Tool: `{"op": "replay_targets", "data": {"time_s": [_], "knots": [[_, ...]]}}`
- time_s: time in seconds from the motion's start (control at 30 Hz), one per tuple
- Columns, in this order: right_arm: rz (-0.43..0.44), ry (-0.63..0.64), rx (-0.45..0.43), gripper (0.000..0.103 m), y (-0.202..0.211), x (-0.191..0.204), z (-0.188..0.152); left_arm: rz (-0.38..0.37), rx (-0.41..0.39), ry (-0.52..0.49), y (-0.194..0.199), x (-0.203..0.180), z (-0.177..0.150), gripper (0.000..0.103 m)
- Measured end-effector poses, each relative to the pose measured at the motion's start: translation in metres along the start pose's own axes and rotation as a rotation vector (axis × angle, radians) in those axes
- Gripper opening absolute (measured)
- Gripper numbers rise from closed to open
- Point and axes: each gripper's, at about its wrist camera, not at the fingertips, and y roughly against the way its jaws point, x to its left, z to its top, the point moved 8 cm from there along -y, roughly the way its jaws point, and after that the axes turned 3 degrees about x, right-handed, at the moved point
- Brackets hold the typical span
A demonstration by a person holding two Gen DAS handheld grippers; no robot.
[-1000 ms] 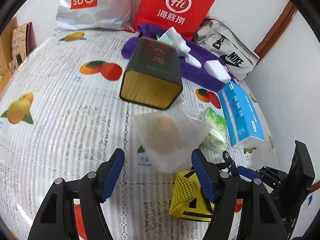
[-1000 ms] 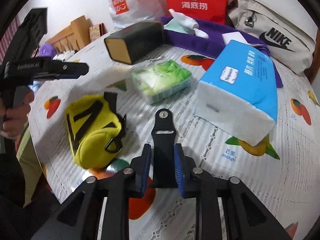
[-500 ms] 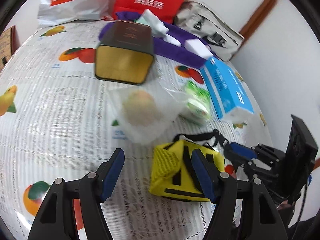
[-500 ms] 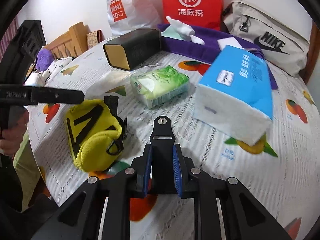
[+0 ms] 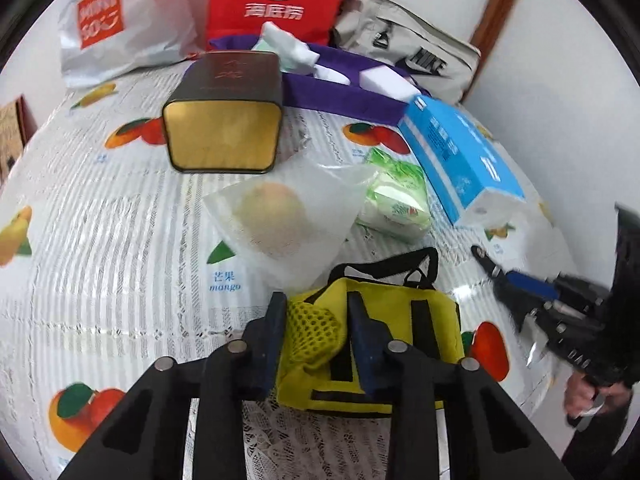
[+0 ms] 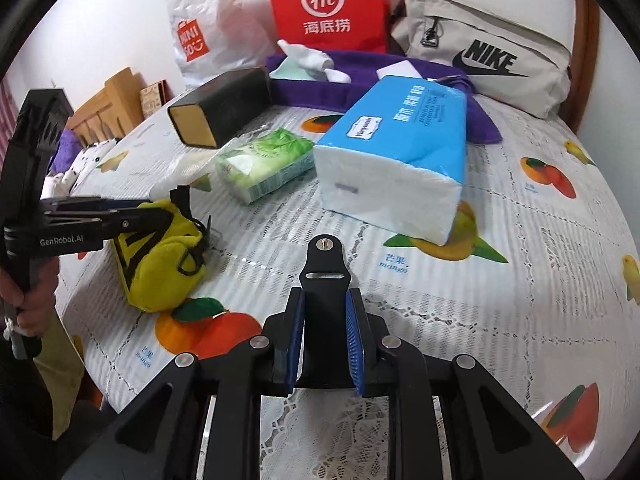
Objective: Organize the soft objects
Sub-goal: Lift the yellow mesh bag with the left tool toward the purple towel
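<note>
Both grippers on the pouch, at the table's near edge.
Left gripper (image 5: 316,332) jaws closing on the yellow pouch (image 5: 400,320); right gripper (image 6: 324,320) clamps its black strap (image 6: 325,268).

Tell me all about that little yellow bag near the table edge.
The yellow pouch is small and soft, of fabric with black straps, a black carry loop and a mesh pocket. It lies on its side on the fruit-print tablecloth, beside a bagged fruit. The left gripper is closing on its mesh end, its blue pads either side.
</note>
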Motion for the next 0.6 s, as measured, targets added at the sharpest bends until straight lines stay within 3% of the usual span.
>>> {"op": "replay_targets", "data": {"time_s": [0.27, 0.4, 0.5, 0.6], "knots": [[-0.002, -0.005, 0.011, 0.021, -0.003, 0.000, -0.002, 0.021, 0.018, 0.007, 0.008, 0.007, -0.010, 0.028], [0.004, 0.010, 0.013, 0.031, -0.005, 0.004, -0.003, 0.008, 0.020, 0.016, 0.008, 0.007, -0.013, 0.032], [-0.006, 0.022, -0.008, 0.030, -0.005, 0.004, -0.003, 0.019, 0.005, 0.003, 0.007, 0.006, -0.014, 0.032], [-0.013, 0.014, -0.032, 0.022, -0.005, 0.001, -0.002, 0.013, -0.006, -0.006, 0.007, 0.005, -0.013, 0.026]]}}
